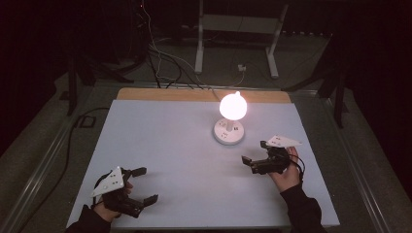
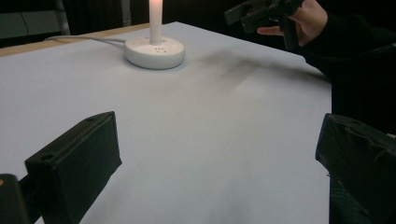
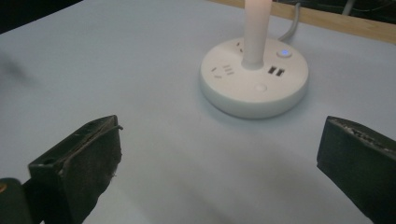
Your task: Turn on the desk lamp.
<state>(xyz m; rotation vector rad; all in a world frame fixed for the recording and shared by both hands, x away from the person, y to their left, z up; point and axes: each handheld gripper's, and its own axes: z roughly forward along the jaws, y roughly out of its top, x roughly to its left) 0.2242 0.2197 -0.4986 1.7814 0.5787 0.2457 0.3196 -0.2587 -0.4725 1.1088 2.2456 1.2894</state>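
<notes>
Standing upright toward the table's (image 1: 160, 145) far edge, the lit lamp (image 1: 230, 124) is seen with its stem vertical in a round white base. Sockets and a blue light on the base are revealed in the right gripper view. The right gripper (image 1: 256, 154), jaws wide and empty, is held near it; the left gripper (image 1: 144, 184), also wide open, is kept well apart.
</notes>
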